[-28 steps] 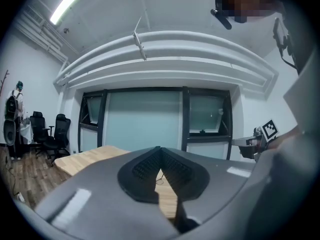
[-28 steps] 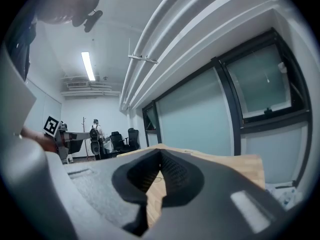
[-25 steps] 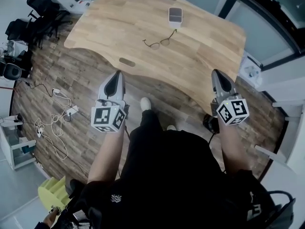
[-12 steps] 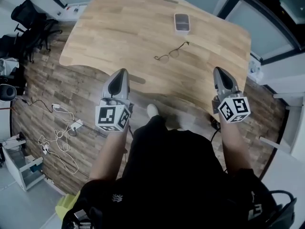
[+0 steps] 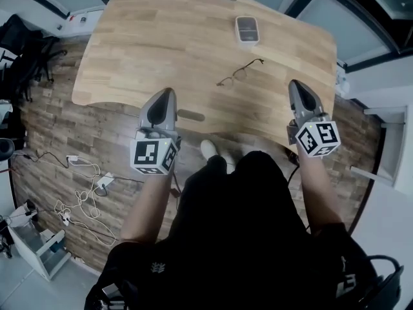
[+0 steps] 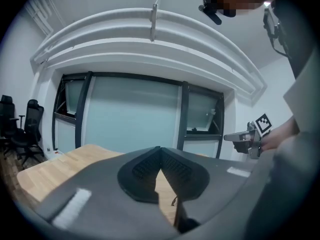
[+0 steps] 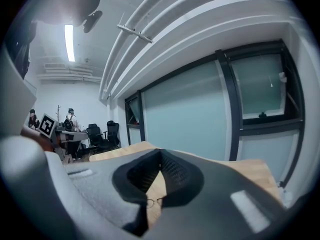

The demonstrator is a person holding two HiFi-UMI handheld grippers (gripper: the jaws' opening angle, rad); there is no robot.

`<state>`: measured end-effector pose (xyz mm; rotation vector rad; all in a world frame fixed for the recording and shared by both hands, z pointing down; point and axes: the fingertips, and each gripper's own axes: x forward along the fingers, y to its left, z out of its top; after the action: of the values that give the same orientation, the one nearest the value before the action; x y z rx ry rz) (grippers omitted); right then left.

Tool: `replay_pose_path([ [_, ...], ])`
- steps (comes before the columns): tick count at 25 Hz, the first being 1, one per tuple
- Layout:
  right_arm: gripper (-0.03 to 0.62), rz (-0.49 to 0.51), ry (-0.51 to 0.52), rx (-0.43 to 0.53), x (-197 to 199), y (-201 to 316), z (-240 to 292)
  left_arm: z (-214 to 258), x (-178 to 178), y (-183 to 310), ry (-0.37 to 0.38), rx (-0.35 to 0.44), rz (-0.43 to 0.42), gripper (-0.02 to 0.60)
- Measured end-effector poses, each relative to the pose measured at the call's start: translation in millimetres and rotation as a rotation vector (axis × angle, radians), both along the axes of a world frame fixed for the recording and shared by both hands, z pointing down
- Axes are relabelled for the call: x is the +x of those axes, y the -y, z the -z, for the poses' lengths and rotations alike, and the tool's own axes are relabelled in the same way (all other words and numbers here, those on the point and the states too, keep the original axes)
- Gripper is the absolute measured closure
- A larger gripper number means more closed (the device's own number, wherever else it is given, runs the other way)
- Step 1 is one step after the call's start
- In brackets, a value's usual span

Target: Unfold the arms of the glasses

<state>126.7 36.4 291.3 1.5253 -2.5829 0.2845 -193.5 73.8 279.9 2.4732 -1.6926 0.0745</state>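
Thin-framed glasses [image 5: 240, 73] lie on the wooden table [image 5: 142, 50], right of its middle; I cannot tell how their arms stand. My left gripper [image 5: 169, 93] hangs over the table's near edge, shut and empty, left of and nearer than the glasses. At the table's near right edge my right gripper [image 5: 295, 84] is also shut with nothing in it, right of the glasses. In the left gripper view the jaws [image 6: 160, 149] meet at the tips, with a bit of the glasses [image 6: 173, 202] below. The right gripper view shows its jaws [image 7: 160, 151] closed above the glasses [image 7: 152, 201].
A small grey case [image 5: 247, 30] sits on the table beyond the glasses. Cables and a power strip [image 5: 84, 176] lie on the wood floor at the left. Black office chairs [image 5: 26, 37] stand at the far left. A glass wall [image 6: 130, 114] runs behind the table.
Both grippers have moved forward, from over the floor to the table's near edge. The table and glasses now sit closer to them. Both stay shut.
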Motion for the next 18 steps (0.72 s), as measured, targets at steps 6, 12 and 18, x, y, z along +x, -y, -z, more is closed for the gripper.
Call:
replay_pose_path([
  [6,0.592,0.004,-0.015,-0.022,-9.5,18.0,-7.3,-7.0,-5.6,14.4,-0.022,-0.005,-0.004,0.575],
  [12,0.592,0.031,-0.010,-0.024,-14.7,41.6,-14.4,-7.9,-7.3,24.1,-0.007,-0.008,0.011,0.575],
  [18,0.592,0.061,-0.003,-0.034,-11.5,72.1,-32.4,-11.9,-4.6,41.1,0.018,-0.018,0.052,0.575],
])
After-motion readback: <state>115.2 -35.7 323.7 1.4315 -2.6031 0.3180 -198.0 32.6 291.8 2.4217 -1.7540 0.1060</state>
